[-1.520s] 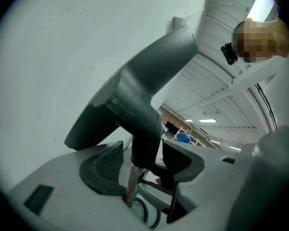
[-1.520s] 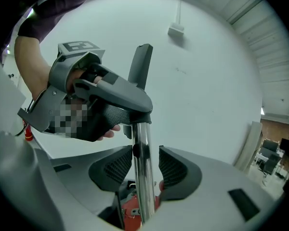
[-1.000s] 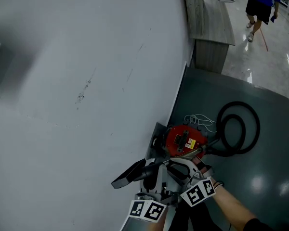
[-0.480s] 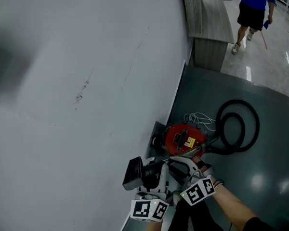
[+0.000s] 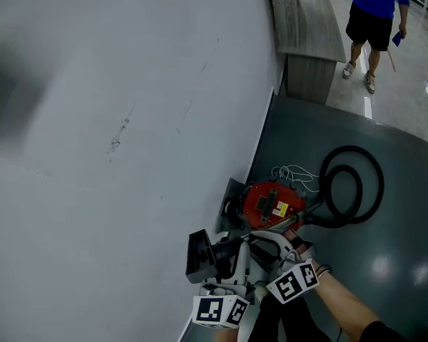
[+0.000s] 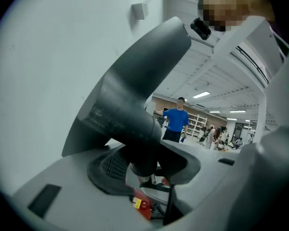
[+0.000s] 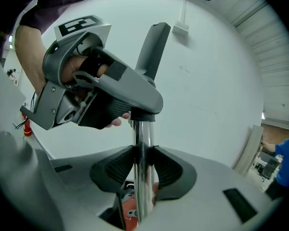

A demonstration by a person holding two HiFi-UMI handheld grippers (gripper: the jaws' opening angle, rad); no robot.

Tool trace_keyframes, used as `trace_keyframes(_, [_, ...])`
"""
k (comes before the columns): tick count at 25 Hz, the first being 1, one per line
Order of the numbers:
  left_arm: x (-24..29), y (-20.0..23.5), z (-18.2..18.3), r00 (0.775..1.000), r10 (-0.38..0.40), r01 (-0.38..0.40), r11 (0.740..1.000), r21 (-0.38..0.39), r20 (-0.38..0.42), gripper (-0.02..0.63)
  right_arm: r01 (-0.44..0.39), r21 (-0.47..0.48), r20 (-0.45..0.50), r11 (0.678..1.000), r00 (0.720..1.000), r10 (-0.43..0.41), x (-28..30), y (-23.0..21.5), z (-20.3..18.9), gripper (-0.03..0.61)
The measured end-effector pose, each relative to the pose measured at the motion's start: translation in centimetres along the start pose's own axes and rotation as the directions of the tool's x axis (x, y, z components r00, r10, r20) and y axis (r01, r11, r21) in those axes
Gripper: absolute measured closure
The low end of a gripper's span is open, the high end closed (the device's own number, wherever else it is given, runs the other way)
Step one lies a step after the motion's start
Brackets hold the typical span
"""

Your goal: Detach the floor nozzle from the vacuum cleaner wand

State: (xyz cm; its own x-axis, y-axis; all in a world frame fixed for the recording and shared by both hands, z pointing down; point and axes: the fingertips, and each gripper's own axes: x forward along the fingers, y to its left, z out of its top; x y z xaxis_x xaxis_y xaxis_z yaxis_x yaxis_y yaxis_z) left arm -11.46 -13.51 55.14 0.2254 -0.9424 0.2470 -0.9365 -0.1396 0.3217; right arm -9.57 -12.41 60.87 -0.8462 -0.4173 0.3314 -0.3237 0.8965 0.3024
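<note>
Left tool (image 6: pixel 145 171) pinches the floor nozzle (image 6: pixel 135 93) by its black neck. Right tool (image 7: pixel 143 171) is clamped on the chrome wand (image 7: pixel 143 143). Nozzle and wand are both up above the red vacuum canister (image 5: pixel 271 205), nozzle tipped toward the white wall (image 5: pixel 114 120).

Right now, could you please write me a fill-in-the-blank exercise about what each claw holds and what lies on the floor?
1. The right claw is shut on the shiny metal ___ of the vacuum cleaner.
2. The left claw is shut on the dark grey plastic floor ___.
3. The round vacuum cleaner body on the dark floor is ___.
4. The coiled hose beside it is ___.
Missing words: wand; nozzle; red; black.
</note>
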Motion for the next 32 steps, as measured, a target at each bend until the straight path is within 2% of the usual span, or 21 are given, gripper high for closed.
trace_keyframes(1, [0.0, 0.2, 0.0, 1.0, -0.021, 0.022, 0.997, -0.077, 0.013, 0.436, -0.003, 0.002, 0.001, 1.0, 1.0, 0.003, 0.0, -0.1, 0.0, 0.434])
trace_keyframes(3, [-0.1, 0.7, -0.1, 0.997, -0.059, 0.067, 0.97, -0.234, 0.042, 0.437, -0.011, 0.002, 0.0, 1.0, 1.0, 0.011, 0.0, -0.1, 0.0, 0.434])
trace_keyframes(4, [-0.2, 0.8, -0.1, 0.997, -0.065, 0.076, 0.961, -0.266, 0.048, 0.437, -0.014, 0.001, -0.002, 1.0, 1.0, 0.014, 0.0, -0.1, 0.0, 0.434])
trace_keyframes(6, [-0.3, 0.9, -0.1, 0.998, -0.054, 0.061, 0.972, -0.226, 0.037, 0.437, -0.018, -0.004, -0.002, 1.0, 1.0, 0.018, 0.1, 0.1, 0.0, 0.434])
trace_keyframes(8, [-0.4, 0.6, -0.1, 1.0, -0.023, 0.024, 0.995, -0.093, 0.007, 0.437, -0.019, -0.008, -0.002, 1.0, 1.0, 0.019, 0.1, 0.3, 0.1, 0.434])
trace_keyframes(10, [-0.5, 0.2, 0.0, 1.0, -0.012, 0.012, 1.0, 0.004, -0.011, 0.437, -0.021, -0.009, 0.0, 1.0, 1.0, 0.021, 0.1, 0.4, 0.1, 0.434])
trace_keyframes(11, [-0.5, 0.1, 0.0, 1.0, -0.027, 0.027, 1.0, 0.001, -0.008, 0.437, -0.022, -0.007, 0.001, 1.0, 1.0, 0.022, 0.0, 0.4, 0.1, 0.434])
trace_keyframes(12, [-0.5, 0.1, 0.0, 0.998, -0.056, 0.057, 0.998, -0.038, 0.004, 0.437, -0.025, -0.005, 0.003, 1.0, 1.0, 0.025, -0.1, 0.3, 0.1, 0.434])
trace_keyframes(15, [-0.8, 0.4, 0.1, 0.982, -0.177, 0.186, 0.965, -0.184, 0.065, 0.437, -0.039, -0.002, 0.012, 0.999, 0.999, 0.039, -0.3, 0.2, 0.3, 0.434])
trace_keyframes(17, [-0.9, 0.3, 0.1, 0.97, -0.232, 0.242, 0.952, -0.188, 0.073, 0.437, -0.044, -0.002, 0.015, 0.999, 0.999, 0.044, -0.3, 0.2, 0.3, 0.434])
trace_keyframes(18, [-0.8, 0.3, 0.1, 0.971, -0.232, 0.239, 0.957, -0.161, 0.06, 0.437, -0.044, -0.002, 0.013, 0.999, 0.999, 0.044, -0.3, 0.3, 0.3, 0.434])
trace_keyframes(19, [-0.7, 0.3, 0.1, 0.978, -0.207, 0.209, 0.971, -0.115, 0.036, 0.437, -0.041, -0.003, 0.009, 0.999, 0.999, 0.041, -0.1, 0.3, 0.2, 0.434])
trace_keyframes(21, [-0.5, 0.3, 0.2, 0.996, -0.088, 0.088, 0.996, 0.019, -0.023, 0.437, -0.032, -0.005, -0.002, 0.999, 0.999, 0.032, 0.2, 0.4, 0.2, 0.434])
trace_keyframes(23, [-0.5, 0.2, 0.5, 0.997, 0.056, -0.049, 0.989, 0.138, -0.047, 0.437, -0.014, -0.002, -0.012, 1.0, 1.0, 0.014, 0.4, 0.3, 0.1, 0.434])
trace_keyframes(25, [-1.0, 0.7, 1.9, 0.988, 0.154, -0.151, 0.976, 0.157, -0.008, 0.437, 0.005, 0.004, -0.015, 1.0, 1.0, -0.005, 0.4, 0.1, 0.1, 0.434])
trace_keyframes(26, [-1.3, 1.0, 2.9, 0.986, 0.164, -0.165, 0.978, 0.13, 0.019, 0.437, 0.008, 0.007, -0.012, 1.0, 1.0, -0.008, 0.3, -0.1, 0.0, 0.434])
trace_keyframes(28, [-1.6, 1.4, 4.7, 0.991, 0.122, -0.126, 0.989, 0.082, 0.055, 0.437, 0.005, 0.01, -0.008, 1.0, 1.0, -0.005, 0.3, -0.2, 0.0, 0.434])
trace_keyframes(32, [-2.1, 2.1, 5.6, 0.996, 0.074, -0.078, 0.994, 0.081, 0.058, 0.436, -0.009, 0.026, -0.019, 1.0, 1.0, 0.009, 0.5, 0.0, -0.2, 0.433])
